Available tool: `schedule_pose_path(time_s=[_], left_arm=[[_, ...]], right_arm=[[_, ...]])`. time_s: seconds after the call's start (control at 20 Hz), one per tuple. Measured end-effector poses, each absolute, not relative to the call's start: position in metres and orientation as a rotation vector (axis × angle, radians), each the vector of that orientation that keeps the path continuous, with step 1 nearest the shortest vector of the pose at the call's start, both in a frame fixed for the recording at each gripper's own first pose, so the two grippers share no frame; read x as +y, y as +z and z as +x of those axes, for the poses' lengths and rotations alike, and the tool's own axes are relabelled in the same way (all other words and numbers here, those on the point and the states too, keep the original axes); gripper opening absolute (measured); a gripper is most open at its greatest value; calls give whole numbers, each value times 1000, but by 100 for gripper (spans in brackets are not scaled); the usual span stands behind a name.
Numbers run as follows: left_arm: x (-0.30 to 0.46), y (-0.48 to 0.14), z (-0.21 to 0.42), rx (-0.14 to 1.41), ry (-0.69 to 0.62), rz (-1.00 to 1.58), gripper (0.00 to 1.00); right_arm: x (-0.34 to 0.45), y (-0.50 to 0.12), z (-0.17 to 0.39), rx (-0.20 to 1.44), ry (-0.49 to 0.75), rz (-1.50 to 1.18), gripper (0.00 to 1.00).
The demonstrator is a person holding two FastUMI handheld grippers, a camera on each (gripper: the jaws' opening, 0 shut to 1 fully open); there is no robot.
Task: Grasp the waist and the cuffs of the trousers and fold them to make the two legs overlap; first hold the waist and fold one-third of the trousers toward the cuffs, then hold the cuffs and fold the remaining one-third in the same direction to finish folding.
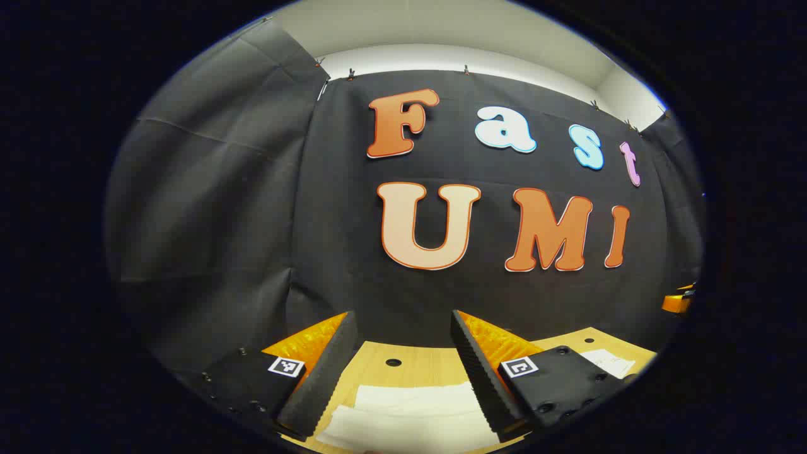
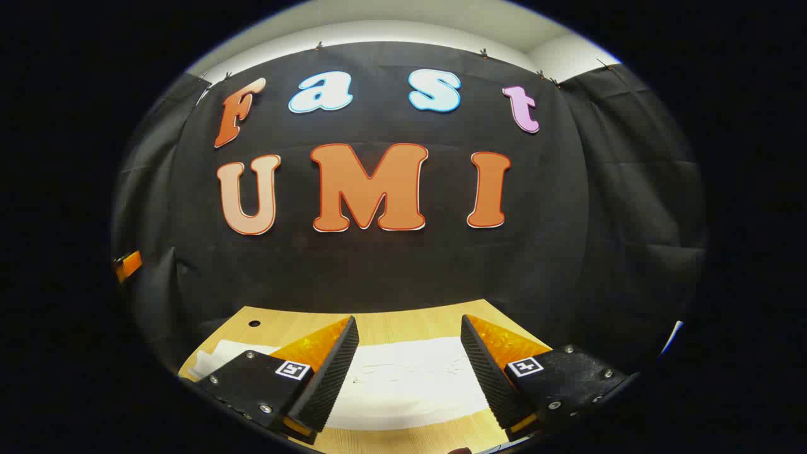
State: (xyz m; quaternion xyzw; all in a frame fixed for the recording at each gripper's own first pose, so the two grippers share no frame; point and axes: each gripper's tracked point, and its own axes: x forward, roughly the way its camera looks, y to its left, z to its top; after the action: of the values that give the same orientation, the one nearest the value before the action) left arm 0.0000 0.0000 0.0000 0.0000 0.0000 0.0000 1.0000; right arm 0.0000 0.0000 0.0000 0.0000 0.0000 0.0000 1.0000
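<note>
1. Left gripper view shows the white cloth trousers lying flat on the light wooden table, low in the picture, between and beyond the left gripper's own two fingers.
2. Right gripper view has the same white trousers spread across the wooden table — a pale band running behind both fingers of the right gripper, with a faint crease across the fabric.
3. Left gripper's fingers stand wide apart, holding nothing; they hang above the cloth.
4. Right gripper's fingers are likewise spread wide and empty, above the trousers.
5. A small dark hole sits in the tabletop just beyond the trousers — another hole shows near the table's far left corner in the right gripper view.
6. Black cloth wall rises behind the table.
</note>
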Motion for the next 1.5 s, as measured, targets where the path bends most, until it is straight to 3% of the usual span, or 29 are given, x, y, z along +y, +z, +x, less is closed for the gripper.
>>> schedule_pose_path(time_s=[0.15,0.6,1.1,1.5], left_arm=[[-28,6,23,-1,-24,16,96],[-79,18,63,-3,79,65,99],[-91,3,92,32,149,70,98],[-92,-7,108,39,116,29,98]], right_arm=[[-21,9,16,-13,2,8,98],[-62,32,104,-25,82,20,98],[-84,-11,154,117,98,109,98],[-107,-107,154,387,20,298,99]])
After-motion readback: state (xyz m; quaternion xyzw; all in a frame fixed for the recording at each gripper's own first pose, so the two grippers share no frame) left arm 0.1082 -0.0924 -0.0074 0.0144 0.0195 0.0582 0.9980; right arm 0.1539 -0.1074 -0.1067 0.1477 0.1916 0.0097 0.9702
